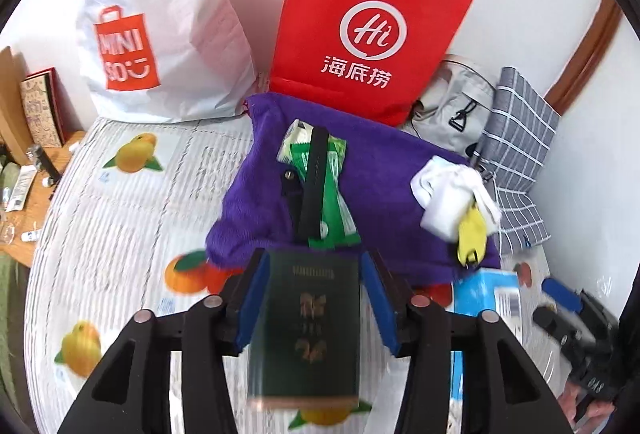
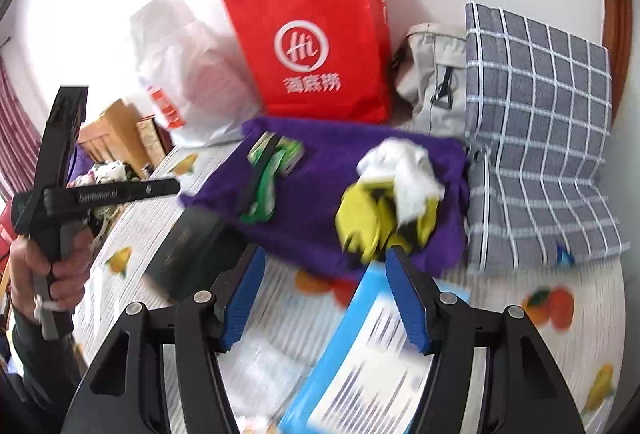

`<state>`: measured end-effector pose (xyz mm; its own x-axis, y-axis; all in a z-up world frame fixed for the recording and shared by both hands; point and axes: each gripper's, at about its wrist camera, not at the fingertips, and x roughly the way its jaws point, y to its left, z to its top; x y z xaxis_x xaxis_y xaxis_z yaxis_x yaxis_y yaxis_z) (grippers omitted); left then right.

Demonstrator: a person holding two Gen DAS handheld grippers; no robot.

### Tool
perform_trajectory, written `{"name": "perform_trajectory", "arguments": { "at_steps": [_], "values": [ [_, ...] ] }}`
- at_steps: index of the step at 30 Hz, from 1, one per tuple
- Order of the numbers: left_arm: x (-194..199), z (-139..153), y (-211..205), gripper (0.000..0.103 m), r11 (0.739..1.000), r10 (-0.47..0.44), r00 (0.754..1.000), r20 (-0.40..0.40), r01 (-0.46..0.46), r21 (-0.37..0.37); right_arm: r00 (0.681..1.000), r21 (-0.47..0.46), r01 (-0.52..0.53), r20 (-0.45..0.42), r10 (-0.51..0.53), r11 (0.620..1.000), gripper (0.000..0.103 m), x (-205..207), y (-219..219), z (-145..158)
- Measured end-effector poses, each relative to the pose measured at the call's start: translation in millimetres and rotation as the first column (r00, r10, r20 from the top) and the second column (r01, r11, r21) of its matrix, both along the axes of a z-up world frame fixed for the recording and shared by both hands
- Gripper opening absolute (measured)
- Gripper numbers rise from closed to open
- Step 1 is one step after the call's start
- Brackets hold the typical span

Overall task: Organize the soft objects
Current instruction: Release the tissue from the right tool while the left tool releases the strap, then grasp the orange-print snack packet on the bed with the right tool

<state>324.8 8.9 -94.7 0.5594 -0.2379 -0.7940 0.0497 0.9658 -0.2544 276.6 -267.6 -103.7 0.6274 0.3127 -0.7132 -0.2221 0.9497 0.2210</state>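
Observation:
A purple towel (image 1: 372,202) lies on the fruit-print bedsheet (image 1: 120,226); it also shows in the right wrist view (image 2: 312,194). On it lie green packets with a black strap (image 1: 320,190), white socks (image 1: 452,190) and a yellow item (image 1: 472,238). My left gripper (image 1: 316,298) has its blue pads on both sides of a dark green book (image 1: 310,330), above the sheet. My right gripper (image 2: 326,294) is open and empty over a light blue box (image 2: 360,350). The socks (image 2: 404,170) and yellow item (image 2: 364,222) lie just ahead of it.
A red paper bag (image 1: 368,30), a white Miniso bag (image 1: 160,22), a grey backpack (image 1: 456,106) and a grey checked cushion (image 1: 516,154) stand along the wall. A wooden side table (image 1: 24,194) with clutter is at left.

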Motion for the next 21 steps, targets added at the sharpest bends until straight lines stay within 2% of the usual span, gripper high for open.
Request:
{"name": "perform_trajectory", "arguments": {
  "at_steps": [6,11,19,21],
  "values": [
    [-43,0,4,0.048,1.0,-0.013,1.0,0.0,0.013,0.003,0.998,0.046,-0.042,-0.047,0.044,0.998,0.062,-61,8,-16],
    [-73,-5,12,0.05,0.999,0.005,1.0,-0.002,-0.005,0.036,0.992,0.006,-0.114,-0.049,0.114,0.993,0.062,-104,23,-28],
    [-105,-27,17,0.051,0.998,0.011,0.999,-0.032,-0.009,0.066,0.977,0.002,-0.171,-0.13,0.17,0.985,0.063,-134,47,-78],
    [-111,-33,16,0.051,0.997,0.006,0.999,-0.037,-0.004,0.073,0.977,-0.031,-0.158,-0.15,0.152,0.987,0.063,-133,53,-93]
  ]
}}
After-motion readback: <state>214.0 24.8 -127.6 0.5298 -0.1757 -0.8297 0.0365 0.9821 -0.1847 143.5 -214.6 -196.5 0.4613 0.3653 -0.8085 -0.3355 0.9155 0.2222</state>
